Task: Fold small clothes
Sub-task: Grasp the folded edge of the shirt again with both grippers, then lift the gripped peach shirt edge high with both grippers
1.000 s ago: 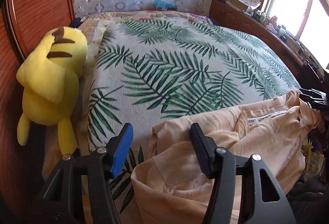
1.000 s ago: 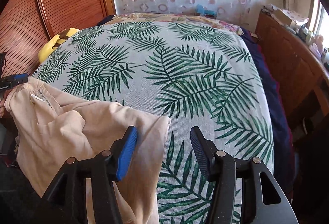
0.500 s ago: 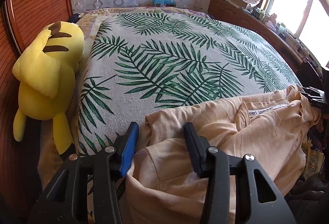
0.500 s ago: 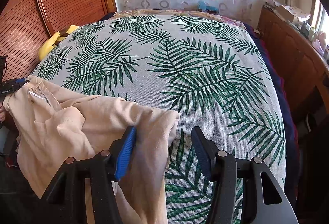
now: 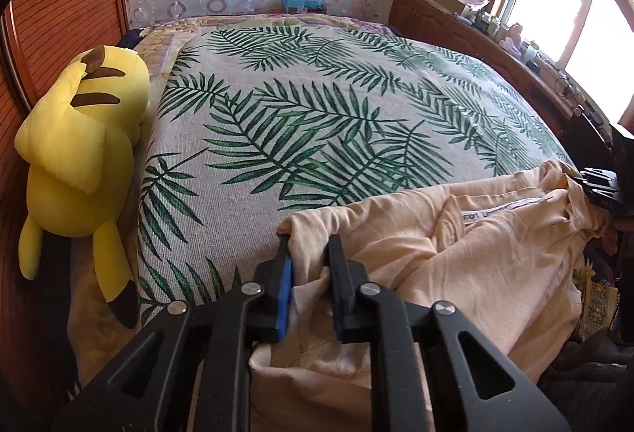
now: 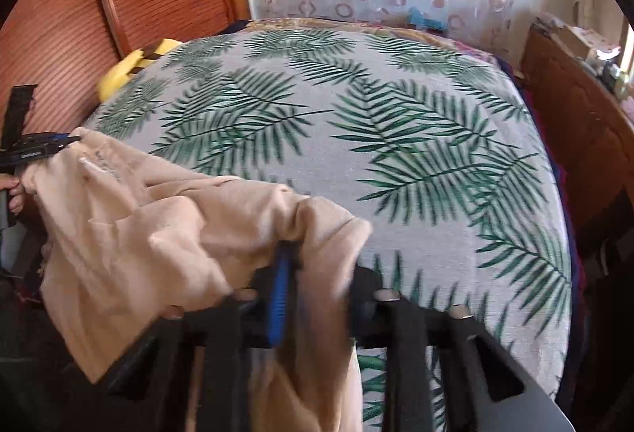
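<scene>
with both the left gripper (image 5: 309,254) and right gripper (image 6: 313,265) clenched on the peach garment (image 5: 455,257), it's bunched at the bed (image 5: 317,115) edge, no fold made yet.

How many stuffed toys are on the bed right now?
1. A yellow plush toy lies along the bed's left edge beside the wooden wall, well clear of the peach garment both grippers hold. A small blue thing at the bed's far end is too unclear to identify.
</scene>
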{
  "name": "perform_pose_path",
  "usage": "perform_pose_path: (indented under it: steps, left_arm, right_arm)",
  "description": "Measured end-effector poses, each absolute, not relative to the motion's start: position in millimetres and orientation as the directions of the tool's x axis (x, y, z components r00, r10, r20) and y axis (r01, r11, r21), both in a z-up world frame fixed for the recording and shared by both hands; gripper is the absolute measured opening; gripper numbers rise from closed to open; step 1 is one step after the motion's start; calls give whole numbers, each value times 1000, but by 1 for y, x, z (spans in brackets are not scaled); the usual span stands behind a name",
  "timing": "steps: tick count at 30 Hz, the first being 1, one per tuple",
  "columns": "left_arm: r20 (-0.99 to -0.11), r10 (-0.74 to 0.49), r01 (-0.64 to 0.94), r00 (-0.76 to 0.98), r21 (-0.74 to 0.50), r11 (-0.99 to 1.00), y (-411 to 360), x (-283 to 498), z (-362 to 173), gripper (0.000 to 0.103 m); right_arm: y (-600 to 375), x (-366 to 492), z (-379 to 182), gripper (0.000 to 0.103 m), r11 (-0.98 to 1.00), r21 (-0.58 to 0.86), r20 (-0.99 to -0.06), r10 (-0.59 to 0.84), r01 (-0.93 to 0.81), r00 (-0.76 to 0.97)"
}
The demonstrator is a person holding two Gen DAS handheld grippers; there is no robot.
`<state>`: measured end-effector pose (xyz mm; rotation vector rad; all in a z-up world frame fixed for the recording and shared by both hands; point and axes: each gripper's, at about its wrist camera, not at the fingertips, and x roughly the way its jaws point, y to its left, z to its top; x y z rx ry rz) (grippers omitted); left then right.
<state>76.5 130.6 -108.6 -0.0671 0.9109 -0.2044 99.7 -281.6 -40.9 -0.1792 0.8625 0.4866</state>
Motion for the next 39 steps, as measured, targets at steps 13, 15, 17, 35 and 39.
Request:
perform_pose_path:
  steps: [13, 15, 17, 35, 39]
  left_arm:
    - [-660, -282, 201, 696, -197, 960, 126, 40, -55, 10]
    - [-635, -286, 205, 717, -200, 958, 125, 33, -46, 10]
    - [-603, -310, 222, 735, -217, 950, 125, 23, -33, 10]
    - [-230, -275, 243, 933, -159, 957, 133, -53, 115, 9]
    - [-185, -264, 240, 947, -141, 960, 135, -31, 145, 9]
  right_arm:
    - [-298, 51, 11, 10, 889, -1, -651, 348, -459, 675]
    - [-298, 41, 15, 10, 889, -7, -634, 350, -458, 689]
    - [-298, 34, 21, 10, 892, -15, -610, 350, -453, 711]
    - [-335, -75, 166, 9, 892, -138, -339, 366, -431, 867]
    - [-330, -80, 202, 9, 887, -193, -282, 360, -420, 889]
